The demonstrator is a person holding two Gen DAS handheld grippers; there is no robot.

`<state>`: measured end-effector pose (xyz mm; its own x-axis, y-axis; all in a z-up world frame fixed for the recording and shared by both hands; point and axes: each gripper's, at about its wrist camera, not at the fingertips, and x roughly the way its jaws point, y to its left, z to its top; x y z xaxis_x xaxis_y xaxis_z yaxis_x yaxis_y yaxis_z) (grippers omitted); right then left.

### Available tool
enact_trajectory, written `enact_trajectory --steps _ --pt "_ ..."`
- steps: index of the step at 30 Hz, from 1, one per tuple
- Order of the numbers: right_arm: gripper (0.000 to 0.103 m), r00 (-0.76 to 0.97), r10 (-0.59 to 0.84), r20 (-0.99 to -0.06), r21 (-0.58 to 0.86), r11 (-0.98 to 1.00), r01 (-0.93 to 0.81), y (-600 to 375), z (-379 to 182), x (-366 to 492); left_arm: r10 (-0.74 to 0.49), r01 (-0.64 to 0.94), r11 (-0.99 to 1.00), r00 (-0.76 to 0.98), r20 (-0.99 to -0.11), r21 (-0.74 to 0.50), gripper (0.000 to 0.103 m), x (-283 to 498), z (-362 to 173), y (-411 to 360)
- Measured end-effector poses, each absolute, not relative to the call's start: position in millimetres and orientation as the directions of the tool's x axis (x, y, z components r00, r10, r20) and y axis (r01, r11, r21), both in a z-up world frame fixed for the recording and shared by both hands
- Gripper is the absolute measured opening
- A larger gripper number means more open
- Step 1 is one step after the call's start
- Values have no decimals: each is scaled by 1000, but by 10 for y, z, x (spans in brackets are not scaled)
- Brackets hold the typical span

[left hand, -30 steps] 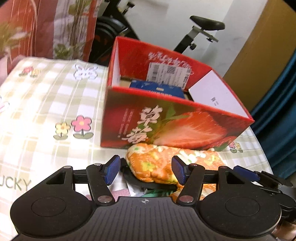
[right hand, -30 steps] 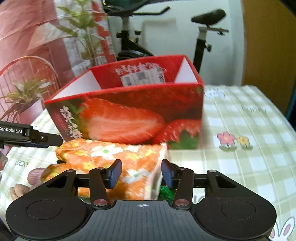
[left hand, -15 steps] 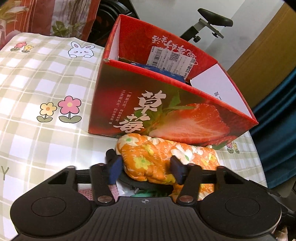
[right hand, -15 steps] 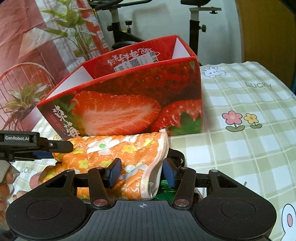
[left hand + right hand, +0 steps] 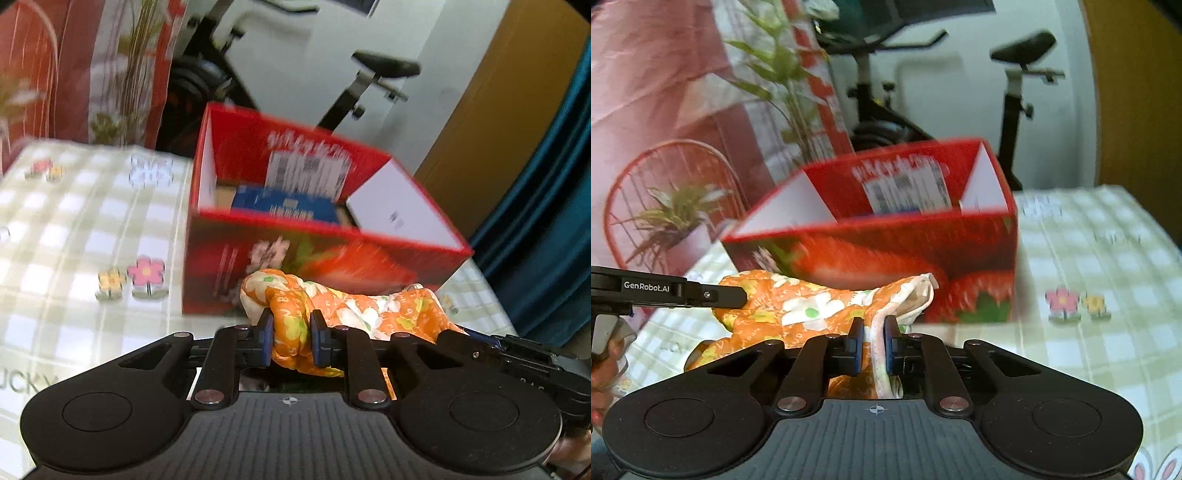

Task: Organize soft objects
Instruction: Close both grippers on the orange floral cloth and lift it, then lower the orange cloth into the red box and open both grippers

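While cloth hangs, box behind

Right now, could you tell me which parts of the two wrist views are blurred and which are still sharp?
Left wrist view: the strawberry box and checked tablecloth are smeared by motion, while the left gripper and the orange floral cloth are crisp. Right wrist view: likewise, box and background streaked, the right gripper sharp; straight edges bow near the frame's rim.
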<state>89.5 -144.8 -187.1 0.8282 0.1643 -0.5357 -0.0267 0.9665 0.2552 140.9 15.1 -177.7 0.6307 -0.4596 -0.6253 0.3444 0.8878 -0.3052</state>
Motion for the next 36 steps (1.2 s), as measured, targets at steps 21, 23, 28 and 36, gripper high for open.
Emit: enact_trajectory --steps 21,23,28,36 --pt "10 926 112 -360 1 993 -120 -1372 -1012 1734 -425 376 905 813 -397 -198 21 1926 -907 -65" --pt "10 923 99 -372 -5 994 -109 -1357 -1076 1937 -410 368 912 823 -393 -182 21 2087 -913 -100" --pt "10 916 55 -398 -48 996 -81 -1338 -1331 2379 -372 339 928 835 -407 -153 21 2459 -1036 -172" --pt "10 868 30 -496 -45 997 -60 -1382 -1739 2765 -342 334 936 794 -502 -109 21 2775 -1418 -223"
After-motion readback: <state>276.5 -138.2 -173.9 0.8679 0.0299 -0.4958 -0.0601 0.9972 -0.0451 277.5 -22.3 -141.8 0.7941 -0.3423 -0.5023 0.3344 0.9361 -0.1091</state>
